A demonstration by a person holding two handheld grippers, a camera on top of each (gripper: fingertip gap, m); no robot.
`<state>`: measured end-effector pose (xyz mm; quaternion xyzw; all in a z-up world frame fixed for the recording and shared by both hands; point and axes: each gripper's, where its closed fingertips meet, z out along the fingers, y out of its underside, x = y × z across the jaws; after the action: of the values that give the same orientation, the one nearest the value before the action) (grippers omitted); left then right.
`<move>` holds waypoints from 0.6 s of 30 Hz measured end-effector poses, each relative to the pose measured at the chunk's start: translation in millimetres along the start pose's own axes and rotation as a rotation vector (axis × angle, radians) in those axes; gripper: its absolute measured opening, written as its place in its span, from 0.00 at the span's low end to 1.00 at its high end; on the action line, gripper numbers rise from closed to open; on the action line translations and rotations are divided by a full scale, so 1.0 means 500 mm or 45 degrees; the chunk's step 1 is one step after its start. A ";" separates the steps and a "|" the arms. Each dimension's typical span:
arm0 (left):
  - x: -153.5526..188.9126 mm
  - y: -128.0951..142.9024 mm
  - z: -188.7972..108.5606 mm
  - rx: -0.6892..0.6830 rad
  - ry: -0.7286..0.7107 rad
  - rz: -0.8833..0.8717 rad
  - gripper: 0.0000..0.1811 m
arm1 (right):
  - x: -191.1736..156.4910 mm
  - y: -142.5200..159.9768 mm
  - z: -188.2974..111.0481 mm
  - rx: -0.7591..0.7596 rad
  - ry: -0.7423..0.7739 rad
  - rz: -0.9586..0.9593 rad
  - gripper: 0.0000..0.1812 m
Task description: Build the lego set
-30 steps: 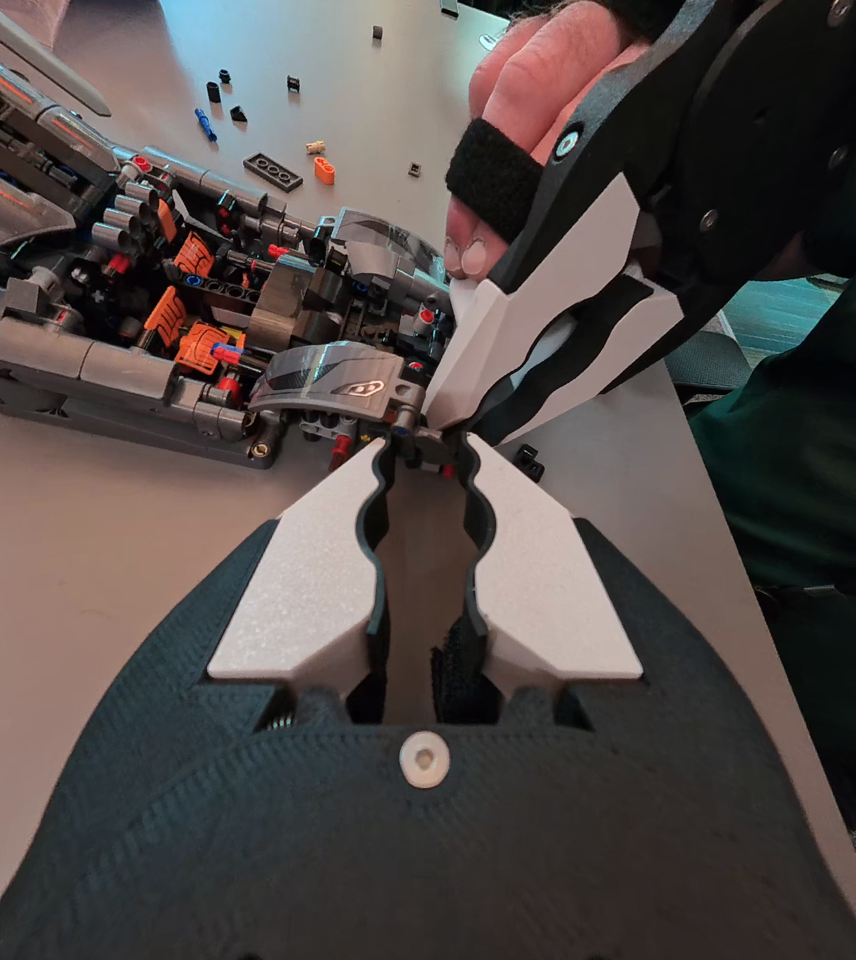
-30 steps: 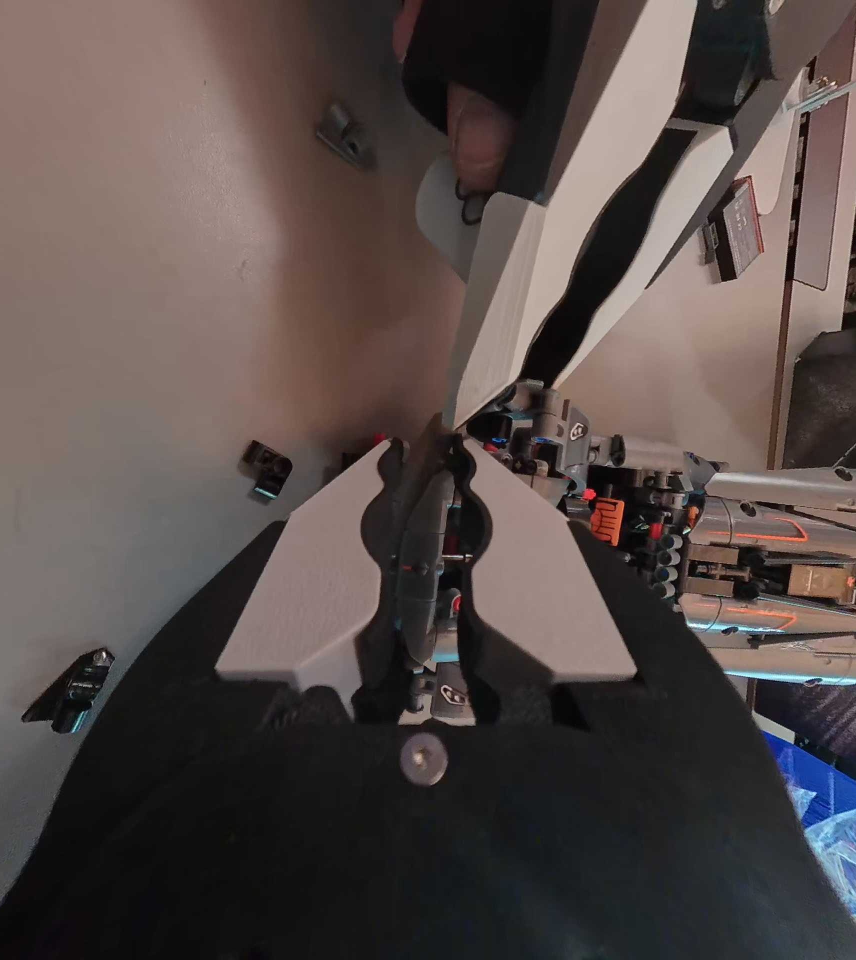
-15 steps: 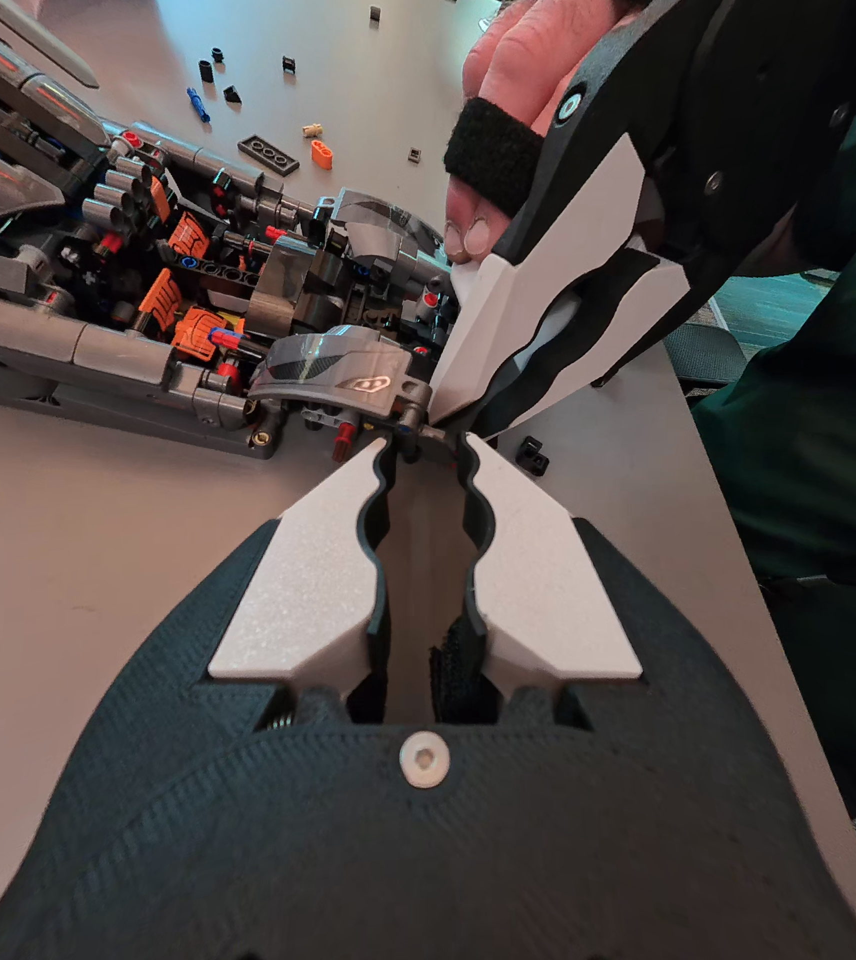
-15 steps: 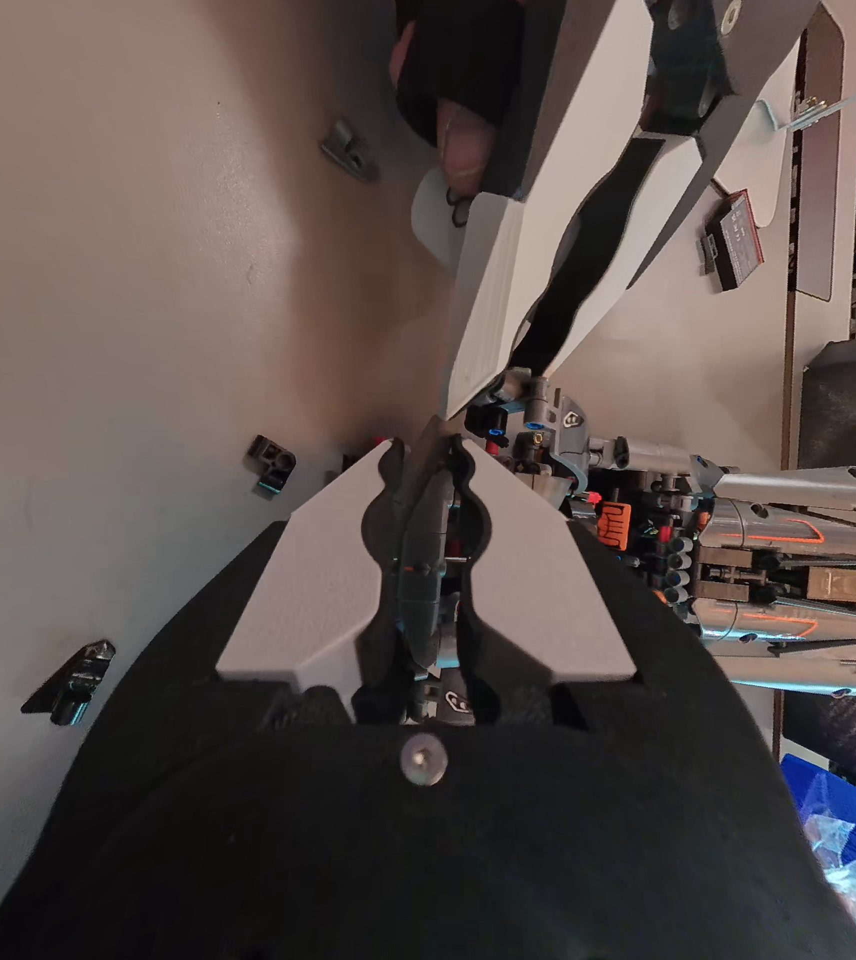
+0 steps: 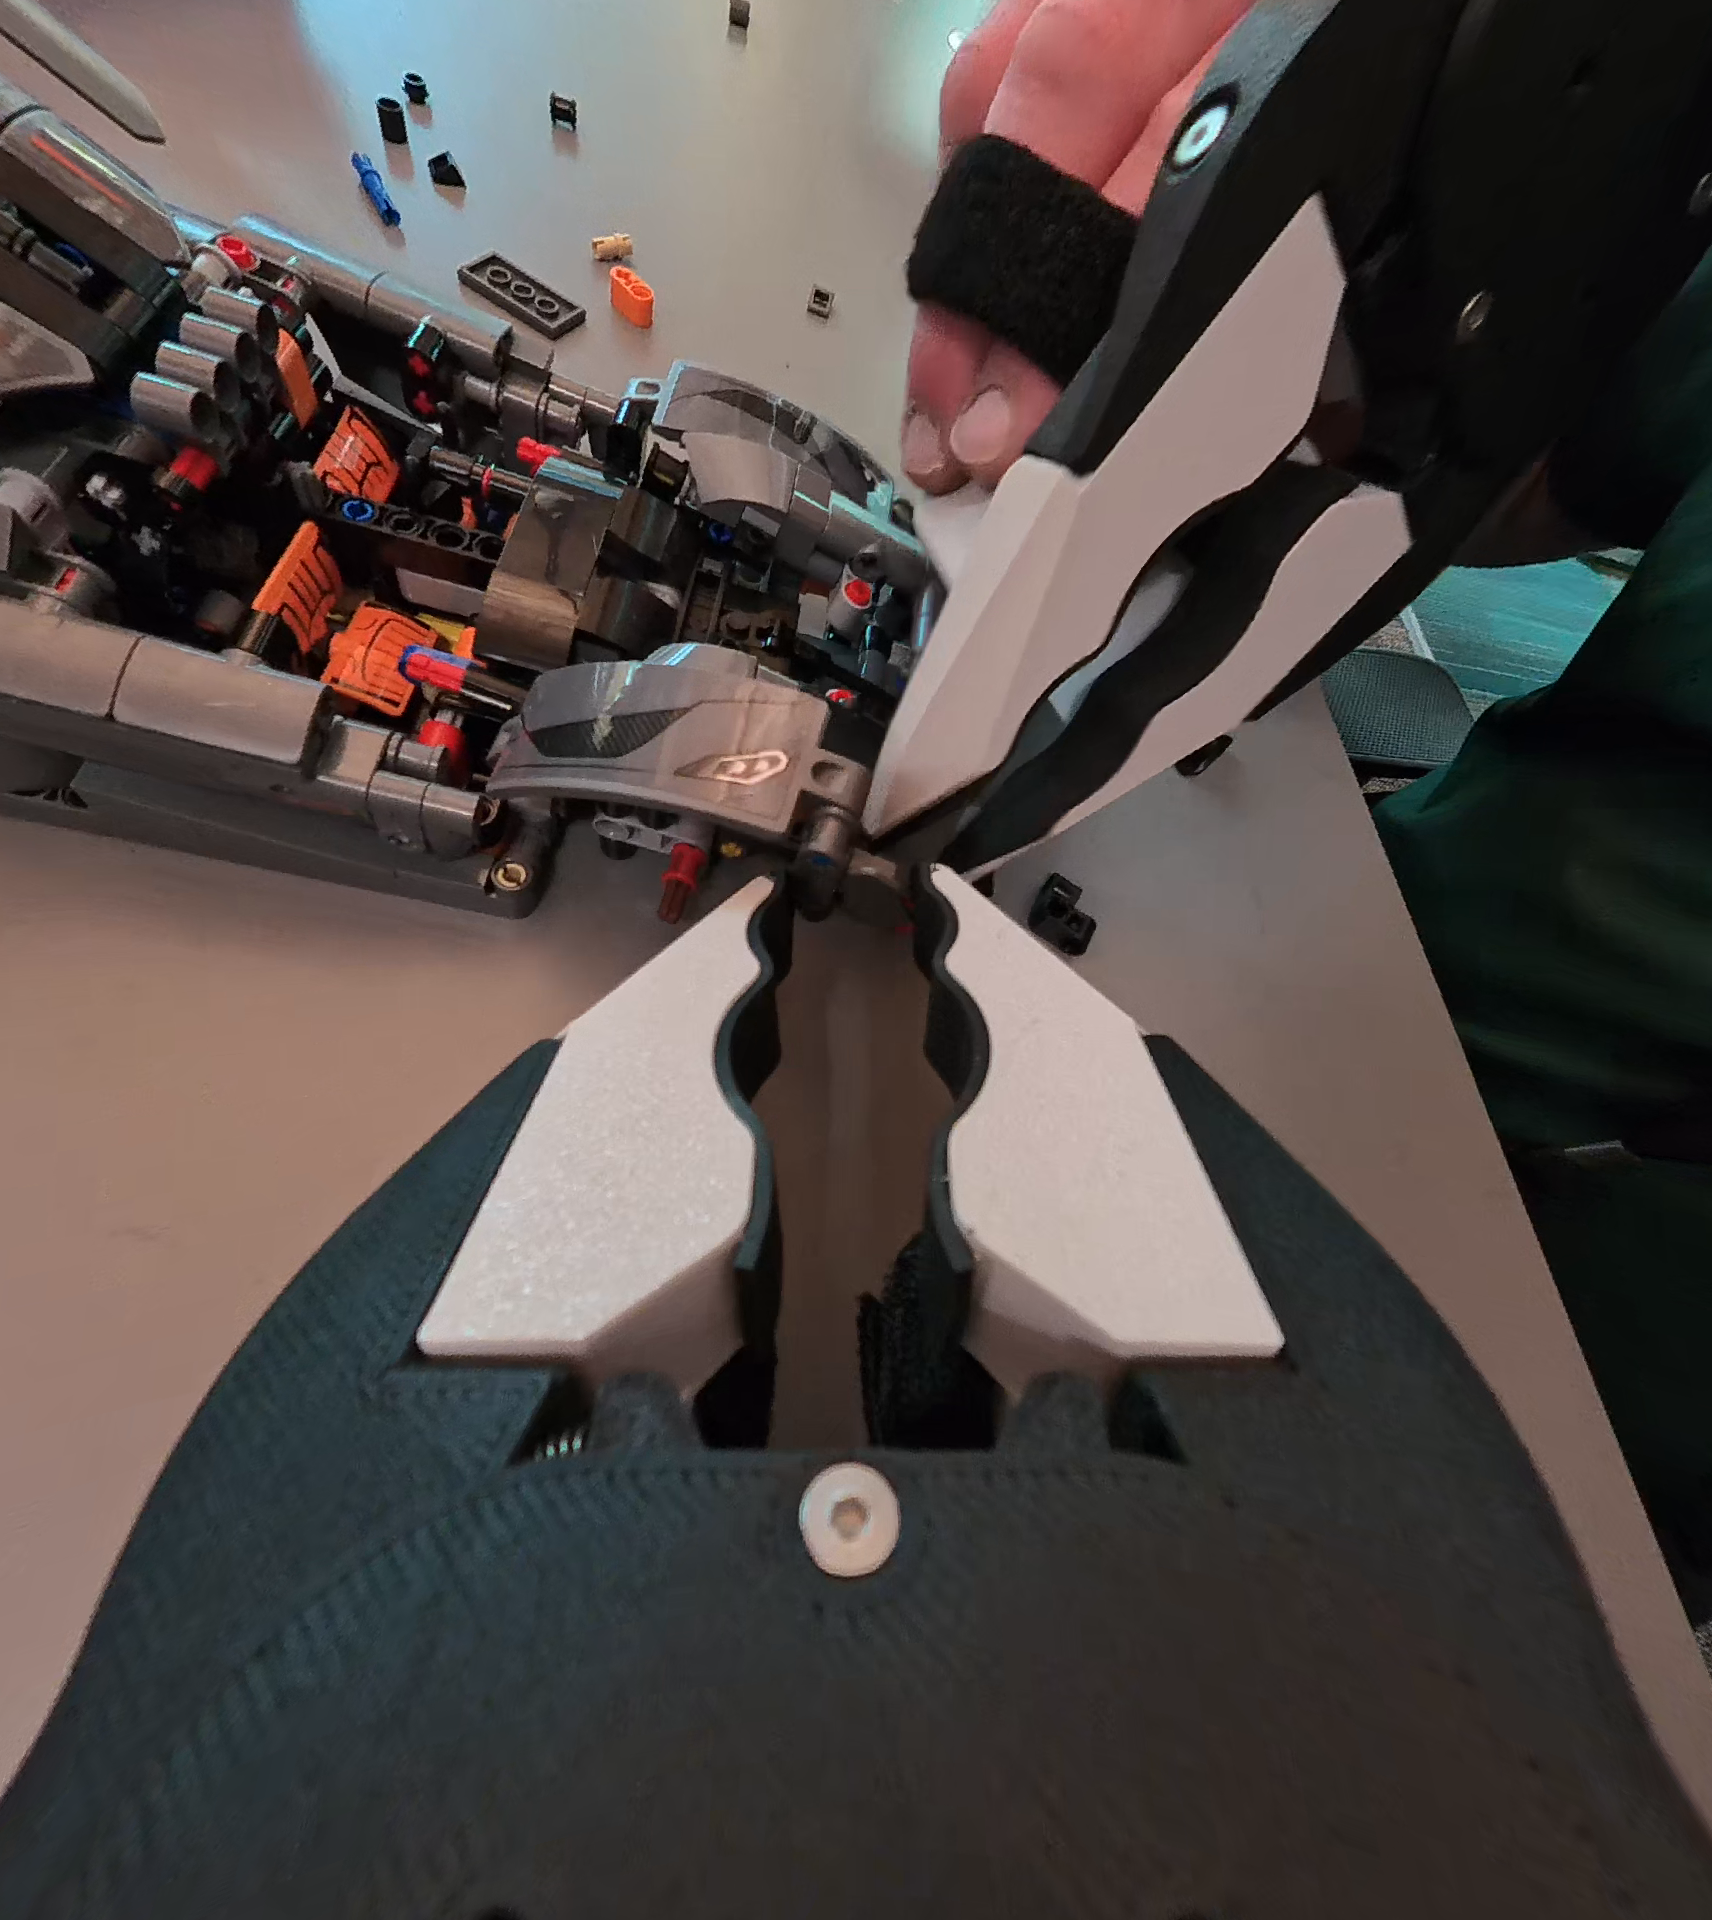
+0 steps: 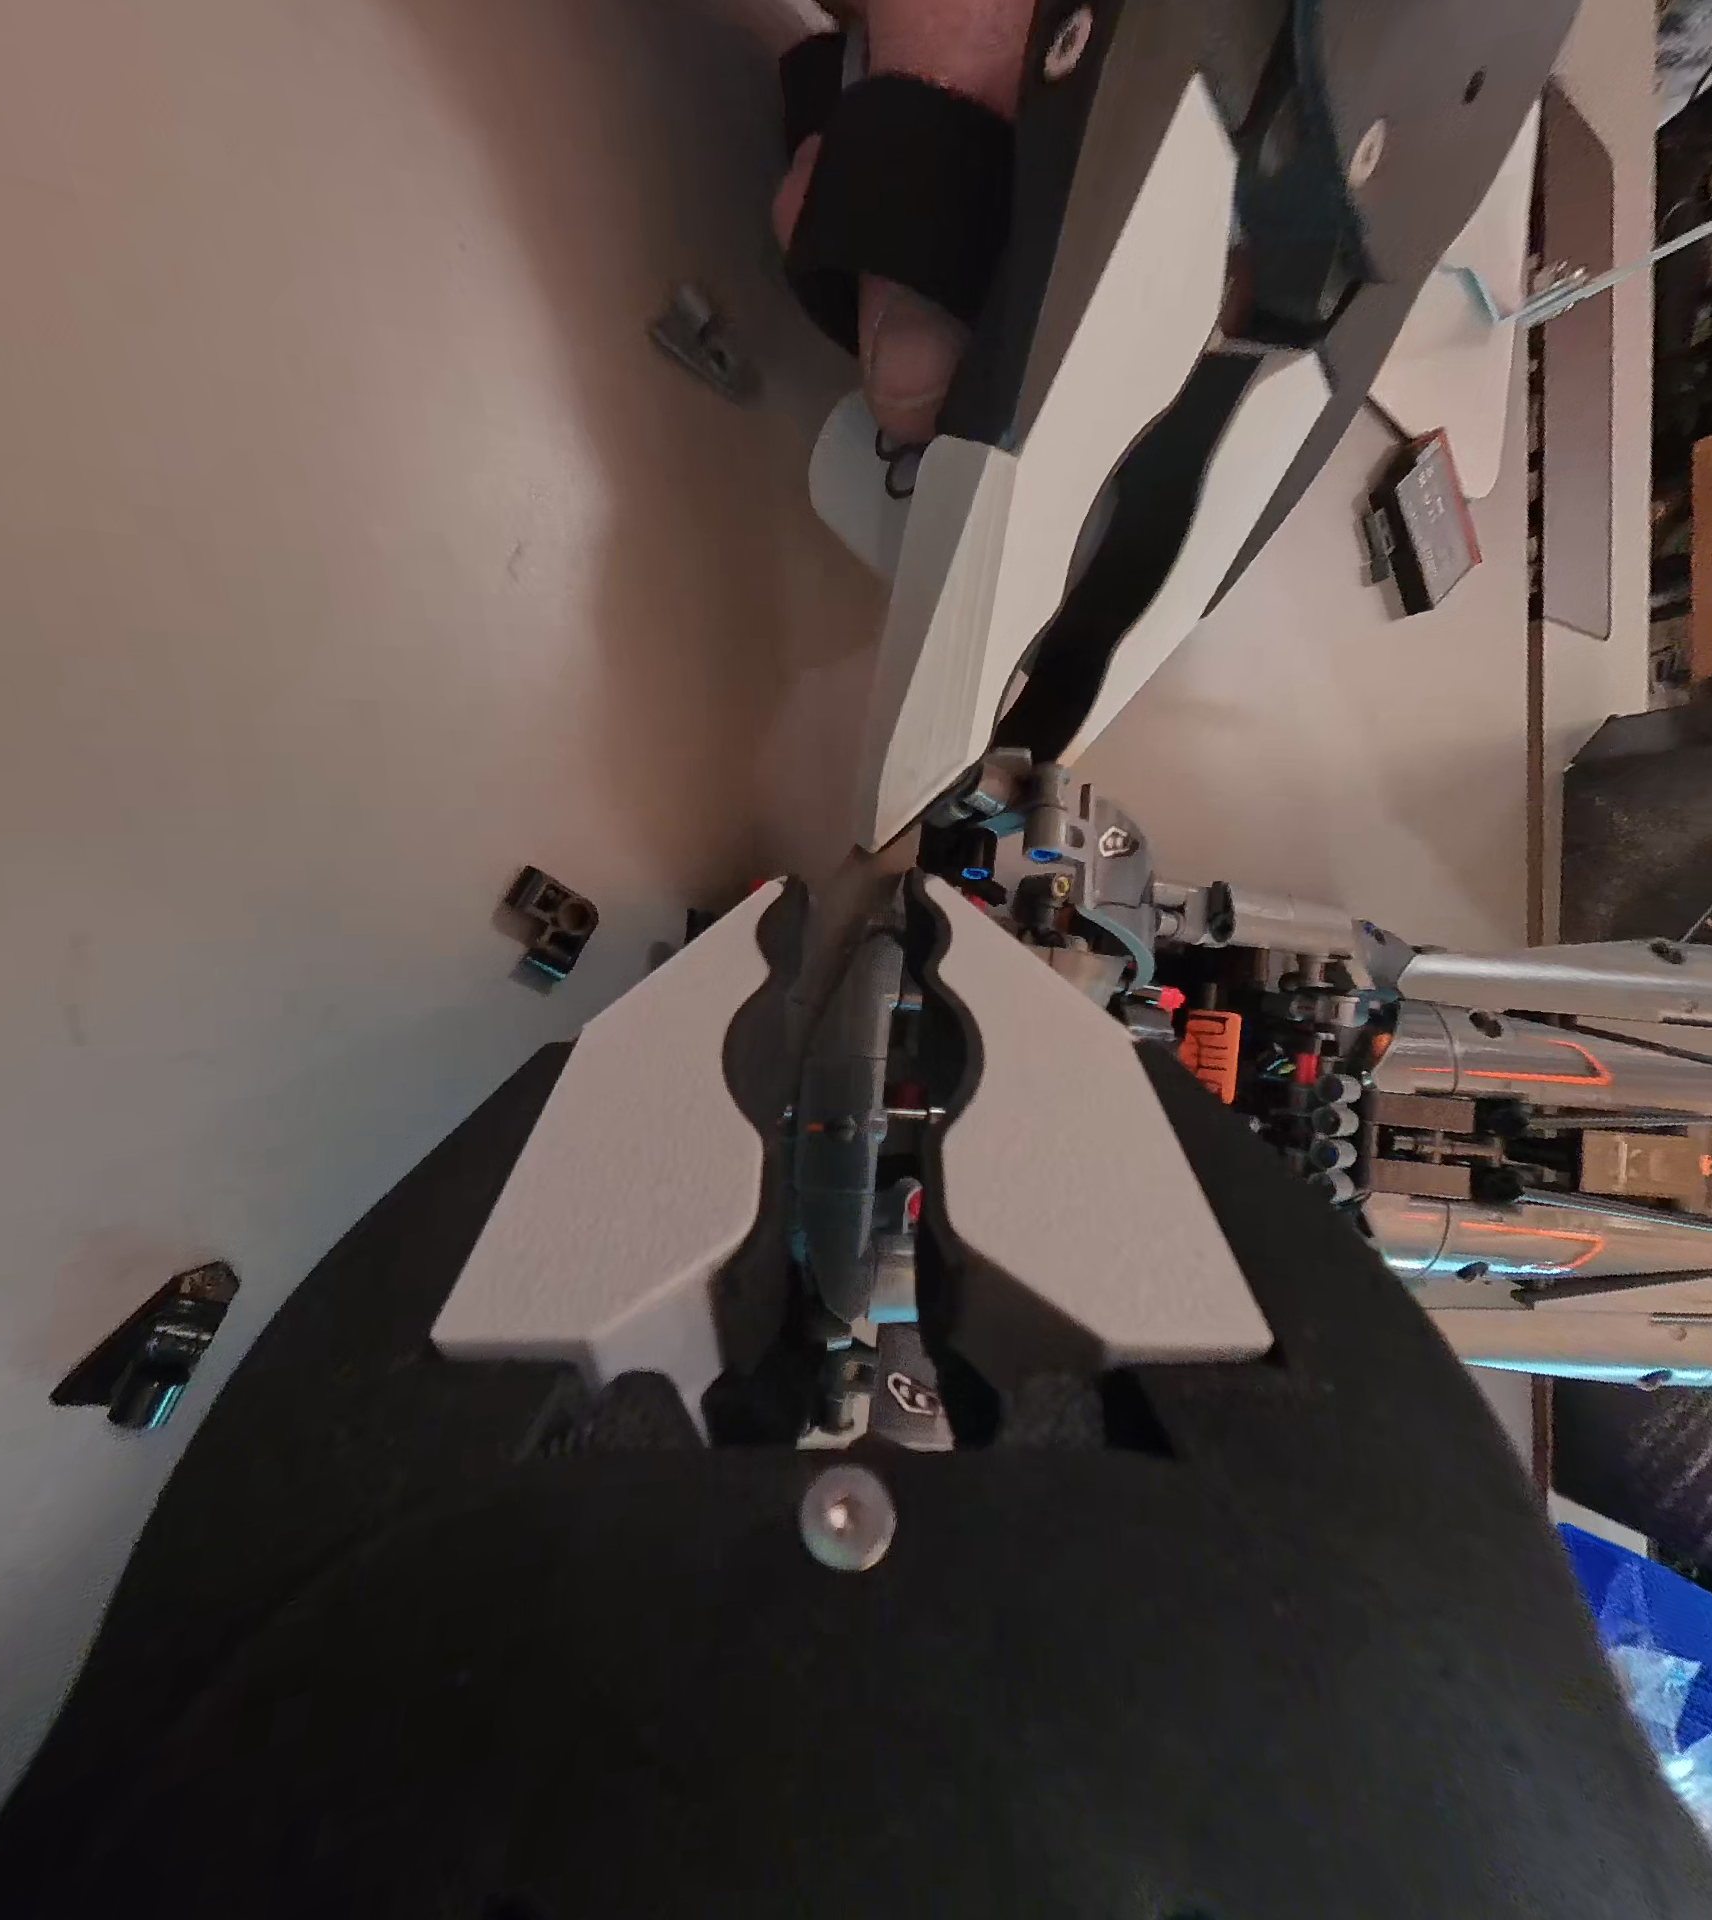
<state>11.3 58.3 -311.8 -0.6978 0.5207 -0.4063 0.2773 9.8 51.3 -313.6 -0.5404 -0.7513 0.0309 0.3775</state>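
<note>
Left gripper (image 5: pixel 847 896) fingers pinch the lego model's (image 5: pixel 416 582) tip; right gripper (image 6: pixel 852 899) fingers clamp its grey panel (image 6: pixel 847 1122).

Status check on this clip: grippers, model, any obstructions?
Left gripper tips pinch the front corner of the lego model. Right gripper shut on the same front end. Loose black connector lies beside the tips, not blocking.

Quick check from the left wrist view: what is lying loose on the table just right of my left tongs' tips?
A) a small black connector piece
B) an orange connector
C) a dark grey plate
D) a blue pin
A: a small black connector piece lies on the table just right of the left tongs.
</note>
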 end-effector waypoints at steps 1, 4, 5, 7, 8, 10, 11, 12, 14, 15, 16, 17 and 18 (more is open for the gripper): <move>0.001 -0.001 0.000 0.001 0.003 -0.001 0.11 | 0.001 -0.006 -0.007 0.018 0.003 -0.005 0.10; 0.002 -0.002 0.000 0.002 0.004 0.001 0.11 | 0.012 -0.023 -0.031 0.078 0.014 -0.009 0.12; 0.002 -0.002 0.001 0.000 0.003 0.003 0.11 | 0.024 -0.034 -0.042 0.119 0.030 0.011 0.10; 0.003 -0.002 0.002 -0.005 0.004 0.002 0.12 | 0.055 -0.043 -0.056 0.154 0.074 0.051 0.09; 0.003 -0.002 0.003 -0.004 0.006 0.002 0.12 | 0.073 -0.041 -0.058 0.147 0.104 0.065 0.07; 0.002 -0.002 0.002 -0.008 0.003 0.003 0.12 | 0.087 -0.030 -0.045 0.099 0.103 0.058 0.05; 0.003 -0.003 0.001 -0.005 0.003 0.001 0.12 | 0.089 -0.026 -0.035 0.083 0.092 0.047 0.05; 0.001 -0.002 0.001 -0.010 -0.003 0.000 0.12 | 0.088 -0.025 -0.026 0.078 0.078 0.035 0.03; -0.001 0.003 0.002 -0.026 -0.011 0.003 0.12 | 0.086 -0.027 -0.018 0.082 0.057 0.010 0.01; 0.001 0.001 0.002 -0.019 -0.004 0.000 0.11 | 0.087 -0.029 -0.017 0.085 0.050 0.012 0.00; 0.001 0.001 0.003 -0.023 -0.004 0.001 0.12 | 0.087 -0.028 -0.017 0.078 0.039 0.012 0.00; 0.002 0.001 0.004 -0.023 0.000 0.001 0.12 | 0.090 -0.026 -0.018 0.069 0.035 0.010 0.00; 0.003 0.001 0.004 -0.024 0.002 0.000 0.12 | 0.095 -0.024 -0.020 0.064 0.042 0.010 0.00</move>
<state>13.1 56.7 -312.9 -0.6999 0.5248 -0.4020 0.2705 0.1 82.6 -275.8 -0.5344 -0.7418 0.0424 0.4030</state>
